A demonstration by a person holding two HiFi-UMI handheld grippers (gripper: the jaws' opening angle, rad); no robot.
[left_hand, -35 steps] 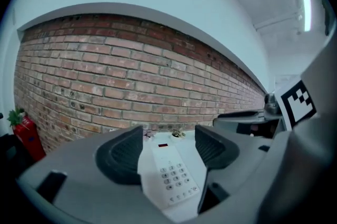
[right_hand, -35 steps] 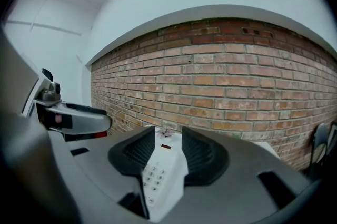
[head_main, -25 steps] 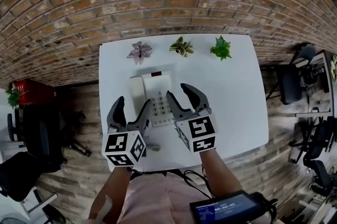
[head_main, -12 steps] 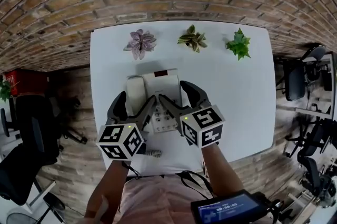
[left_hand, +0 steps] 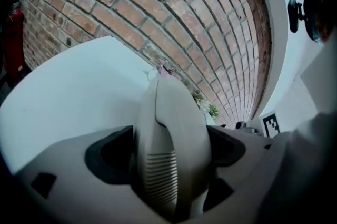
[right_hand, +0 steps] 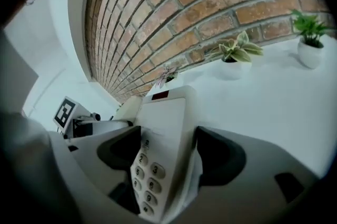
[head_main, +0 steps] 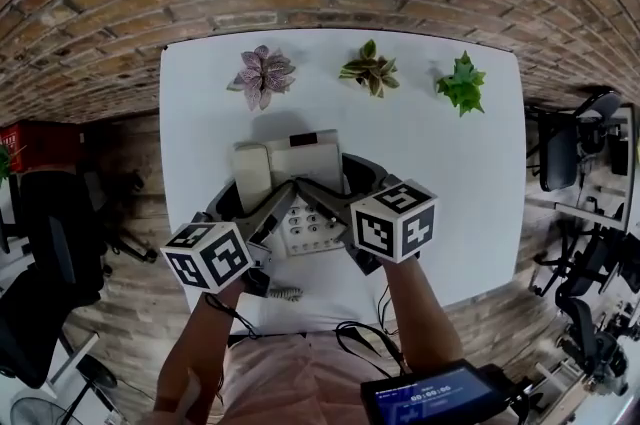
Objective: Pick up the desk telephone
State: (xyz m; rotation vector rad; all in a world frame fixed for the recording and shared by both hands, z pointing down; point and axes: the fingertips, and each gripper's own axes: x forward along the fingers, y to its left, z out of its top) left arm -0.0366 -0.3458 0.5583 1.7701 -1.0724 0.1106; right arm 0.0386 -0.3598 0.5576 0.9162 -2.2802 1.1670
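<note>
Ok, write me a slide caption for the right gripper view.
Right gripper, jaws opening, straddles the keypad side of the desk telephone on a white table; potted plants line the brick wall.

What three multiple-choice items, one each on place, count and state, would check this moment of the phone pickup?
1. Where is the left gripper?
A. Astride the handset
B. Against the brick wall
C. Down by the floor

2. How many plants stand on the table?
A. Two
B. Three
C. Five

3. What state is the handset in?
A. Lifted clear
B. Dangling by its cord
C. Resting on the phone

Answers:
1 A: the left gripper view shows a jaw on either side of the handset.
2 B: three plants line the table's far edge in the head view.
3 C: the handset lies in its cradle on the phone's left side.
</note>
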